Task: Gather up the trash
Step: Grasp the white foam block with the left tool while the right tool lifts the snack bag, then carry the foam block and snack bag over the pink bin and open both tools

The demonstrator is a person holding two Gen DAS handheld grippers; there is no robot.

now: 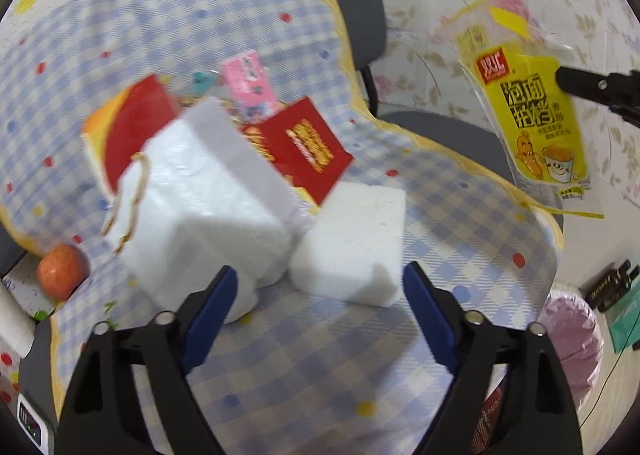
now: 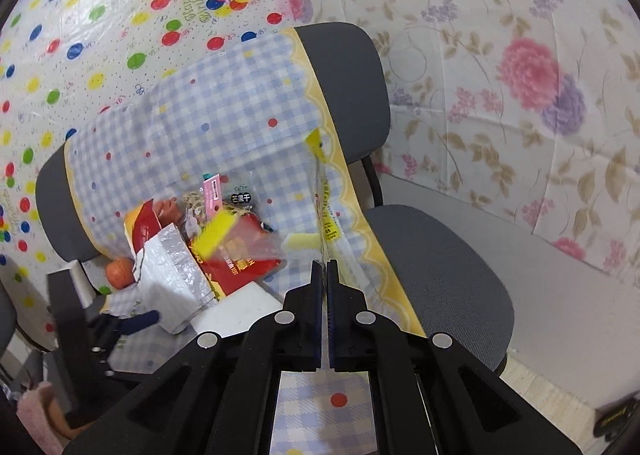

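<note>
In the left wrist view my left gripper stands open over the checked cloth. A small white foam block lies just ahead between its blue pads, which do not press on it. A bigger white foam block leans to the left of it. Behind lie a red packet, a red and orange box and a pink carton. My right gripper is shut on a yellow sausage wrapper, seen edge-on. The same wrapper hangs in the air at the right.
The checked cloth covers a grey chair, and a second grey seat stands to the right. An orange fruit sits at the cloth's left edge. A bin with a pink liner stands low on the right. Flowered sheeting hangs behind.
</note>
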